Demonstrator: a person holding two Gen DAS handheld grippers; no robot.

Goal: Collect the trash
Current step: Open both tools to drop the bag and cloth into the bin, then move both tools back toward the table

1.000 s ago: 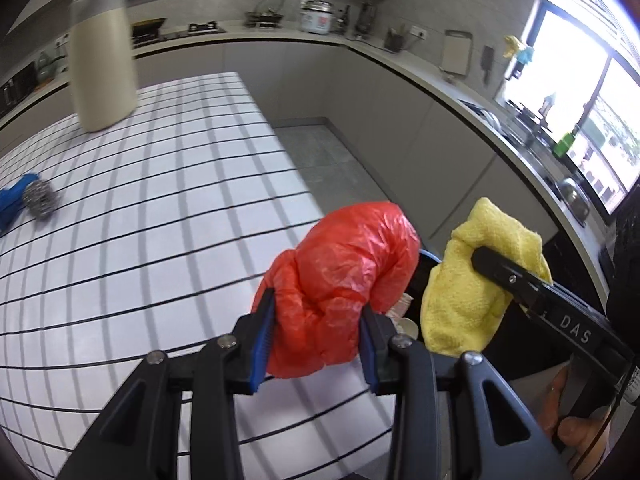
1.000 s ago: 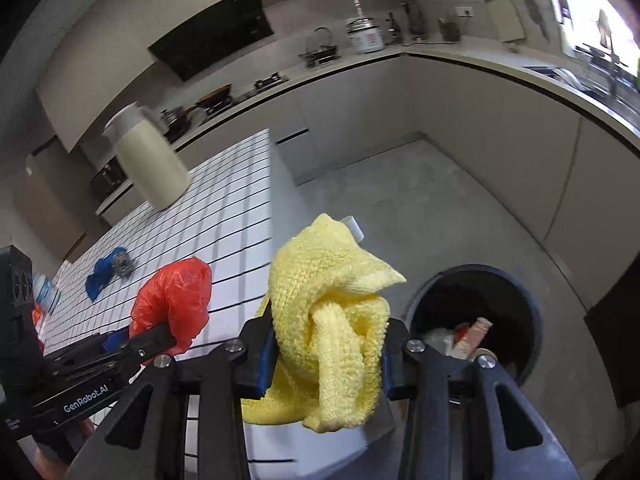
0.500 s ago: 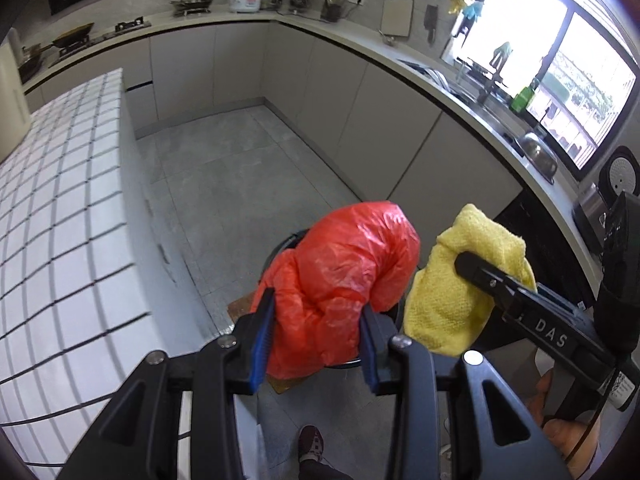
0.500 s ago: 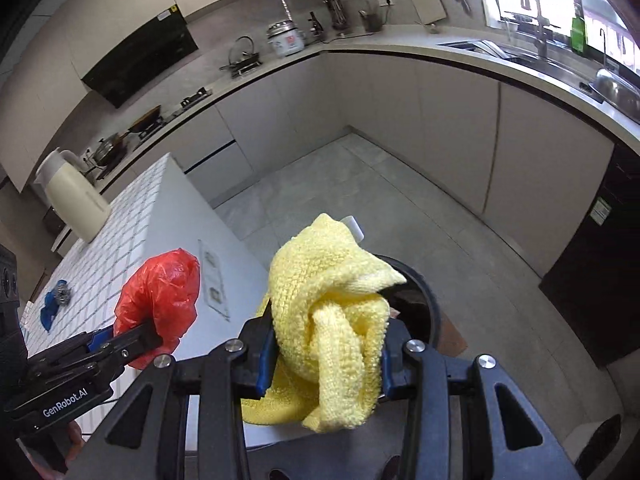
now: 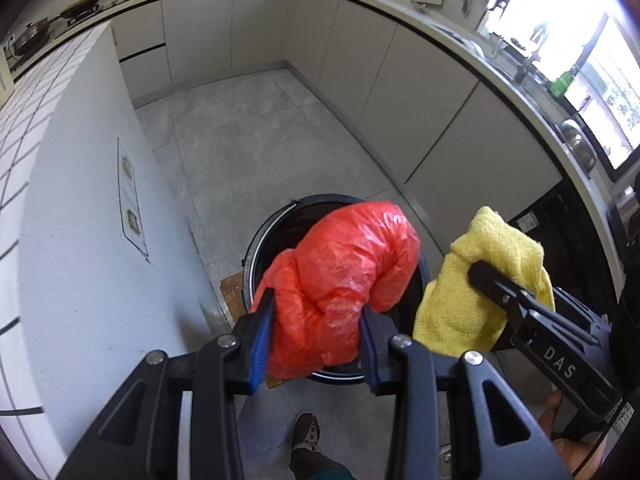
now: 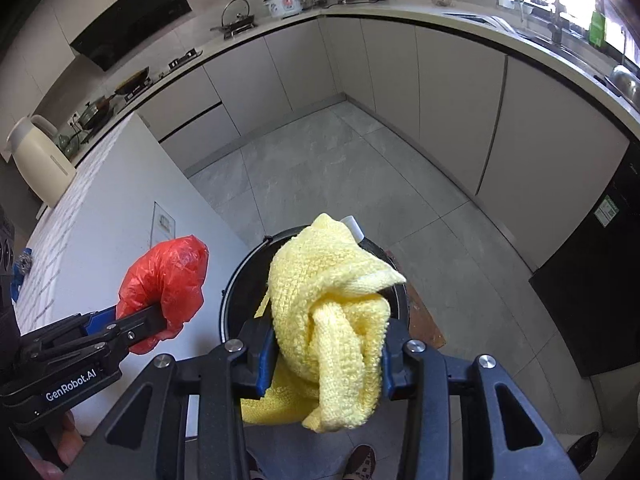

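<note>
My left gripper [image 5: 316,344] is shut on a crumpled red plastic bag [image 5: 340,284], which hangs right over a round black trash bin [image 5: 256,248] on the floor. In the right wrist view the same red bag [image 6: 166,280] shows at the left in the left gripper [image 6: 140,322]. My right gripper [image 6: 326,356] is shut on a bunched yellow cloth [image 6: 332,304], held above the bin's rim [image 6: 230,292]. From the left wrist view the yellow cloth [image 5: 472,288] and the right gripper [image 5: 492,284] sit just right of the bin. The bin's inside is mostly hidden.
The white end wall of the tiled island [image 5: 80,240] stands close on the left of the bin. Grey cabinets [image 6: 440,92] curve round the back and right. A black appliance [image 6: 600,300] stands at the right. A person's shoe [image 5: 306,434] is below the bin. Grey floor tiles lie beyond.
Both grippers have swung off the tiled island top and sunk toward the floor, so the bin now lies directly under the red bag and the cloth. Both grips held unchanged.
</note>
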